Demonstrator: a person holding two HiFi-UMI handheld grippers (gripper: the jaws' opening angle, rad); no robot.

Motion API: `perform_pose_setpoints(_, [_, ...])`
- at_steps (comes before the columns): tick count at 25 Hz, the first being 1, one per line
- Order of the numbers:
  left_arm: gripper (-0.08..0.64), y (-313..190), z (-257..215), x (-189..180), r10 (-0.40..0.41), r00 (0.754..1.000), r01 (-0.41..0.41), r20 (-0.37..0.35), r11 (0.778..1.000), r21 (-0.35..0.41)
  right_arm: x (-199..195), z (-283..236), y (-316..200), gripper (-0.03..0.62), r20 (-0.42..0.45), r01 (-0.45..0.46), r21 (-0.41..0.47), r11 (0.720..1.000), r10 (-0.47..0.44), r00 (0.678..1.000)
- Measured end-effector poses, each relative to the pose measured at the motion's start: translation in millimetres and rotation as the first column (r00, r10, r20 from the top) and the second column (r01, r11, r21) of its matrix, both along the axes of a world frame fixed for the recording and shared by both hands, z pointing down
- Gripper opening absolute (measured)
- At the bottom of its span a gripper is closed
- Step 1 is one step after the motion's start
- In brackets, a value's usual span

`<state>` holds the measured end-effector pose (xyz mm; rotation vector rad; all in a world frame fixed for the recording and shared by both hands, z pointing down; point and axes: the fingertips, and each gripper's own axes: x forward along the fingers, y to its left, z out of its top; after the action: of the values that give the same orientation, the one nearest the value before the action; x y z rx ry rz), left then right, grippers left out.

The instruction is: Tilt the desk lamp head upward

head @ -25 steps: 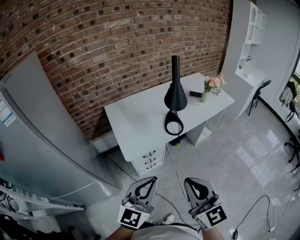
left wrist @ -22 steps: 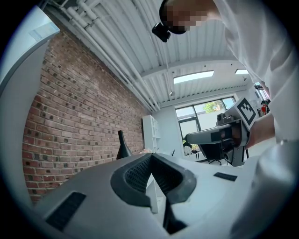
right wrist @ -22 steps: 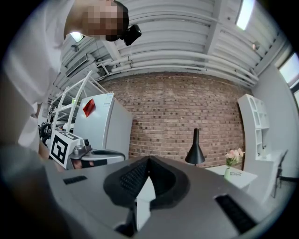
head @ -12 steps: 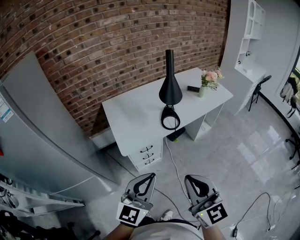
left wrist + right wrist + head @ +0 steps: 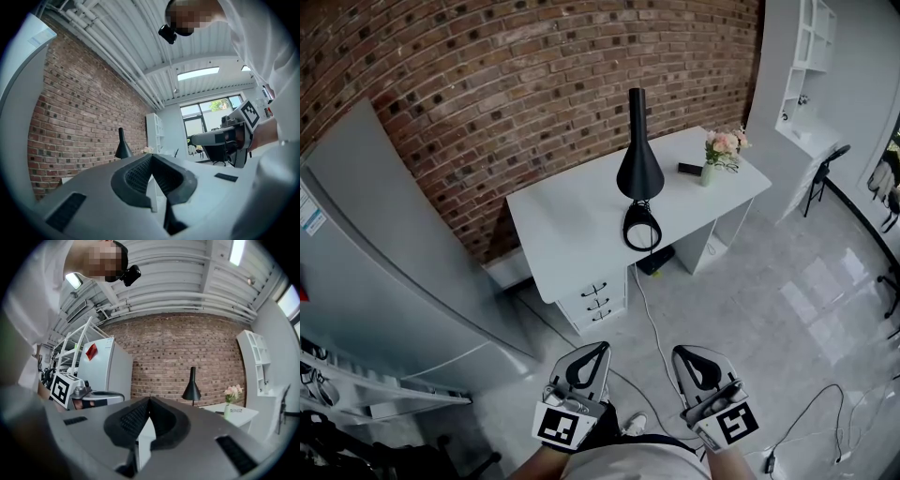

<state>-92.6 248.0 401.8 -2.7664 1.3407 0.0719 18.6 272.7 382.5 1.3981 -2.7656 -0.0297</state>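
- Grippers hold position, well short of desk point(image 5: 562, 225): left gripper point(image 5: 600, 349), right gripper point(image 5: 680, 352), jaws clenched, empty.
- Desk lamp point(image 5: 638, 173) axis upright, shade mouth facing desk.

The lamp point(image 5: 638, 169) is matte black. It has a cone-shaped head point(image 5: 639, 176), wide mouth facing down, narrowing into a long thin neck that points straight up. Below the head sits an oval ring base point(image 5: 641, 228), lying flat. The lamp stands upright, well ahead of both tongs and untouched by either. It is roughly in line with the gap between the left gripper point(image 5: 587, 364) and the right gripper point(image 5: 697, 366).
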Motion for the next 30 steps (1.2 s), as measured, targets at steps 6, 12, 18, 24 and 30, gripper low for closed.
perform_pose_setpoints(6, [0.008, -15.2, 8.6, -1.6, -0.001, 1.0, 0.0, -0.014, 1.0, -0.018, 0.3, 5.6, -12.5, 0.014, -0.012, -0.008, -0.013, 1.0, 0.007, 1.0])
perform_pose_setpoints(12, [0.008, -50.8, 14.0, -1.6, 0.02, 0.999, -0.02, -0.033, 1.0, -0.02, 1.5, 8.6, -45.4, 0.014, -0.009, -0.04, -0.005, 0.999, 0.04, 0.999])
perform_pose_setpoints(18, [0.008, -109.3, 14.7, 0.9, 0.067, 0.997, -0.068, -0.022, 0.998, -0.013, -3.3, 7.6, -98.9, 0.014, -0.009, -0.075, -0.002, 0.997, 0.075, 0.997])
perform_pose_setpoints(24, [0.008, -168.3, 15.3, -0.9, 0.114, 0.993, -0.114, -0.028, 0.993, -0.005, -10.7, 13.7, -155.2, 0.014, -0.03, -0.107, -0.016, 0.994, 0.106, 0.994])
perform_pose_setpoints(30, [0.008, -214.1, 14.2, -8.9, 0.151, 0.988, -0.151, -0.037, 0.988, -0.007, -24.8, 8.0, -206.3, 0.014, -0.027, -0.125, -0.019, 0.992, 0.125, 0.992])
